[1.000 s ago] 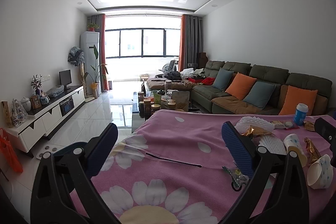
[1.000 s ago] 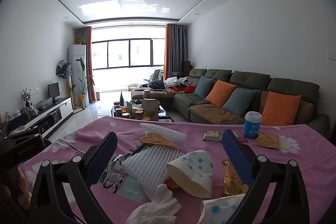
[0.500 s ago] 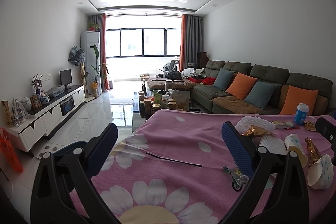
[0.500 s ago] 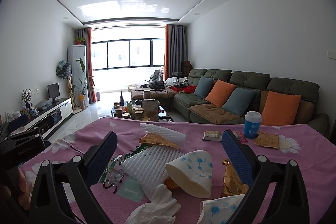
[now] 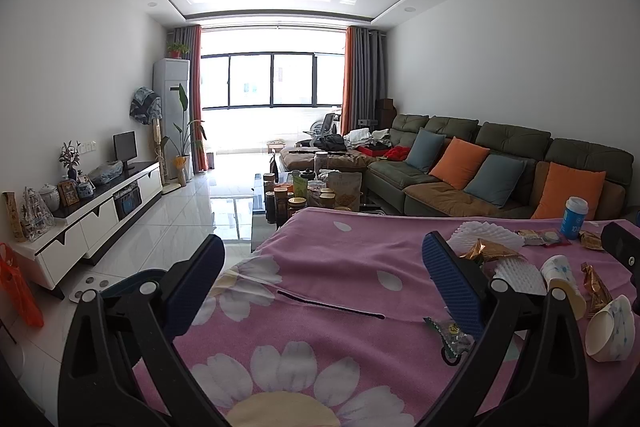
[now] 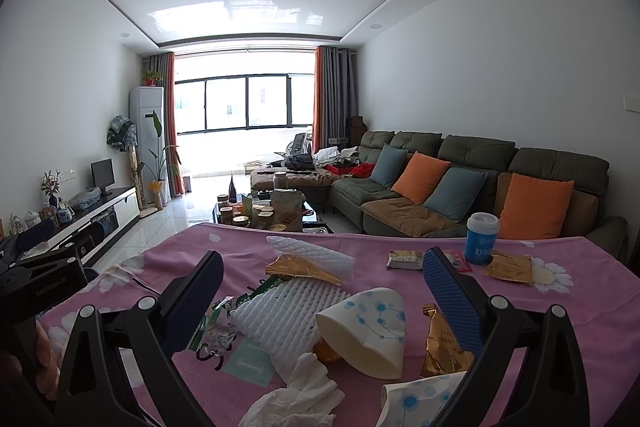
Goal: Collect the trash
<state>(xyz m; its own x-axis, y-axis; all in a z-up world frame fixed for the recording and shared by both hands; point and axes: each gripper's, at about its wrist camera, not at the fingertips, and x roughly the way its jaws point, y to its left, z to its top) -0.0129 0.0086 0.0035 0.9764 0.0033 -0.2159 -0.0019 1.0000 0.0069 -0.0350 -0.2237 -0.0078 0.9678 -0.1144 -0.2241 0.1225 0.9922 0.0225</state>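
Observation:
Trash lies on a pink flowered tablecloth (image 6: 580,311). In the right wrist view I see a crushed paper cup (image 6: 366,329), white foam netting (image 6: 280,311), gold wrappers (image 6: 442,345), a white tissue (image 6: 300,391) and a green wrapper (image 6: 216,327). My right gripper (image 6: 320,291) is open and empty, just above the cup and netting. My left gripper (image 5: 320,275) is open and empty over the bare left part of the cloth (image 5: 320,307). The trash pile shows at its right, with a paper cup (image 5: 610,329) and foam netting (image 5: 516,273).
A blue-labelled cup (image 6: 480,239) stands upright at the table's far right. A dark blue bin (image 5: 124,283) sits on the floor left of the table. Beyond are a cluttered coffee table (image 5: 312,191), a green sofa (image 5: 500,167) and a TV cabinet (image 5: 100,211).

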